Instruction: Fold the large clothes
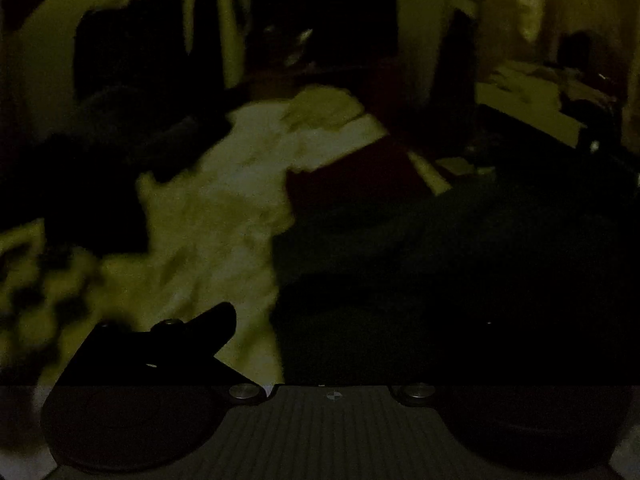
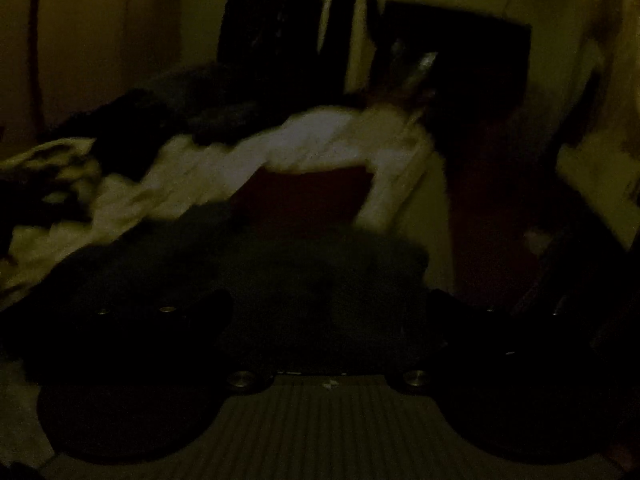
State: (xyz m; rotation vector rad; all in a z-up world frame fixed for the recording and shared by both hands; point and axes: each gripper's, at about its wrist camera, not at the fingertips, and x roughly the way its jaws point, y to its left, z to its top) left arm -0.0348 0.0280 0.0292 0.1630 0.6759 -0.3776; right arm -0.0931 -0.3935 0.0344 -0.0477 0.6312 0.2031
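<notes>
The room is very dark and the frames are blurred. A large dark garment [image 1: 440,264] lies spread over the near part of a bed covered in pale sheet [image 1: 224,208]. My left gripper [image 1: 332,312] hovers at the garment's left edge. Its left finger [image 1: 200,332] stands out against the sheet, far from centre, and the right finger is lost in the dark cloth. In the right wrist view the same dark garment [image 2: 260,268] fills the foreground. My right gripper [image 2: 332,304] is just above it, with both fingers faintly visible and wide apart.
A dark red cloth [image 1: 352,176] lies on the sheet beyond the garment, also seen as the red cloth [image 2: 312,196]. A heap of dark clothes [image 1: 100,152] sits at the left. Dark hanging items [image 2: 288,32] and a dark screen [image 1: 324,20] line the far wall.
</notes>
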